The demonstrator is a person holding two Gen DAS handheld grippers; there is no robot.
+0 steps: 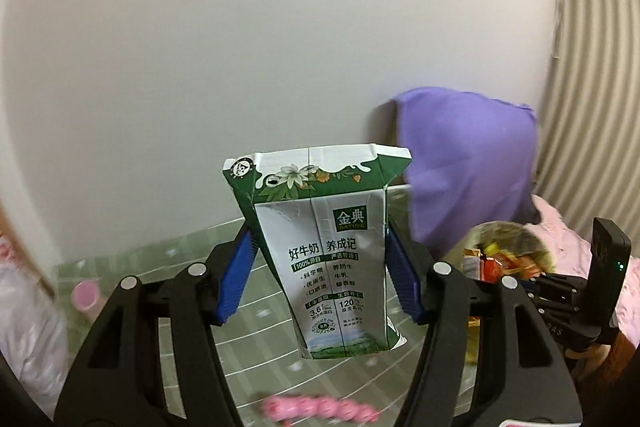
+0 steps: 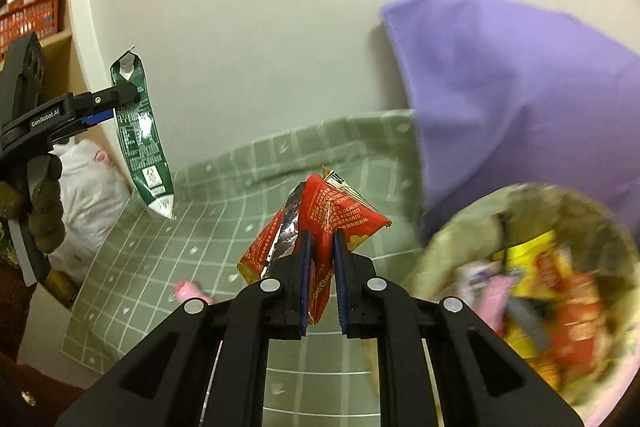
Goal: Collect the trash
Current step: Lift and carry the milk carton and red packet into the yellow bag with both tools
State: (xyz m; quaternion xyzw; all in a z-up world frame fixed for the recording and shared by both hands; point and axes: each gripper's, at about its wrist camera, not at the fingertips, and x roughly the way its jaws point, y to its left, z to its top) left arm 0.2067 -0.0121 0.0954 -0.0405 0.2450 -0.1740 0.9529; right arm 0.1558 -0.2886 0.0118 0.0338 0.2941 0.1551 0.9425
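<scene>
Left claw [image 1: 320, 259], jaws set wide, clamps a flattened milk carton [image 1: 326, 251] by its side edges, lifted clear above the green checked table [image 1: 248, 355]. Right claw [image 2: 320, 247], nearly closed, pinches a red snack wrapper [image 2: 320, 219] above the table, just beside the trash-filled bin [image 2: 528, 287] at the table's right edge.

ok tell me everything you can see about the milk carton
The milk carton is a flattened, creased paper carton, white and green, with flower art at the top and printed Chinese text. It hangs upright above the green checked cloth, pinched at its side edges by the left gripper and its blue fingers. Nothing else touches it.
</scene>
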